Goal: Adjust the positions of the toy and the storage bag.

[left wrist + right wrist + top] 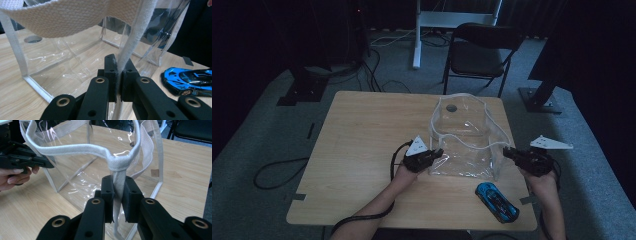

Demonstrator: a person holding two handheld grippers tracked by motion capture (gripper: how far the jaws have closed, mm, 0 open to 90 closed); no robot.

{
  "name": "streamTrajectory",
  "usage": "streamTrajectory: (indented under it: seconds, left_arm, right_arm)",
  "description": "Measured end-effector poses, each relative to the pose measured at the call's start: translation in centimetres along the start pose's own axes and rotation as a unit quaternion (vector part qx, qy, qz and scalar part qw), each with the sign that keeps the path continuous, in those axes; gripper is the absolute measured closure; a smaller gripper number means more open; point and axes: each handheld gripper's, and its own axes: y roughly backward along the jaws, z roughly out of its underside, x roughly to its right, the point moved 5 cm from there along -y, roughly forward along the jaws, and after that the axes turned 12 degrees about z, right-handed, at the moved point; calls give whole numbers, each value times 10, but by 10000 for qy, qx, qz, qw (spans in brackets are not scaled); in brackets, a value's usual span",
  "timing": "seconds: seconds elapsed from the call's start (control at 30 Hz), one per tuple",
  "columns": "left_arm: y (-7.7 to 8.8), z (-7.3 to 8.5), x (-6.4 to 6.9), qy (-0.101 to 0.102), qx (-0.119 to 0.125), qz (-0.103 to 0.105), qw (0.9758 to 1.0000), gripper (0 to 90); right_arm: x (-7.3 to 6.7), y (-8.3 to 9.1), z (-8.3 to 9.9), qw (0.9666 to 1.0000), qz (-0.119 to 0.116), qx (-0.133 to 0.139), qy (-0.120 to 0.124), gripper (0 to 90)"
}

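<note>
Near the table's front edge (beside a blue toy car (497,201)), the left gripper (119,71) and right gripper (118,190) each clamp the white woven trim of the clear plastic bag (464,145) standing between them.

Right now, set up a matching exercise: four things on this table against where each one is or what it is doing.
Things:
1. left gripper
2. right gripper
3. blue toy car
4. clear bag

States:
a. lies on the table in front of the bag
b. stands open between both grippers
c. shut on the bag's left edge trim
d. shut on the bag's right edge trim

Pairs: 1-c, 2-d, 3-a, 4-b
</note>
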Motion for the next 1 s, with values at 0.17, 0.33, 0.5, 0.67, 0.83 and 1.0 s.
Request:
streamTrajectory:
  seconds: [0.17, 0.33, 0.5, 0.67, 0.83, 1.0]
  left_arm:
    - [1, 0, 0, -56, -8, -18, 10000, 864]
    - [1, -1, 1, -77, -67, -17, 9999, 858]
    - [4, -4, 1, -12, -11, 142, 9999, 763]
    - [5, -7, 2, 22, -63, 296, 9995, 673]
    - [1, -7, 6, -51, -176, 373, 9991, 487]
    - [-2, -5, 11, -79, -429, 493, 9978, 268]
  right_arm:
    - [0, 1, 1, 10000, -10, 27, -72, 791]
    - [-1, 0, 1, 9998, -138, 87, -135, 647]
    - [-6, 1, 1, 9996, -207, 208, 31, 466]
    - [-9, 1, 1, 9996, -167, 209, -106, 317]
    - [-14, -2, 3, 9999, 17, 38, -102, 193]
    - [-17, -3, 7, 9998, -85, 42, -182, 122]
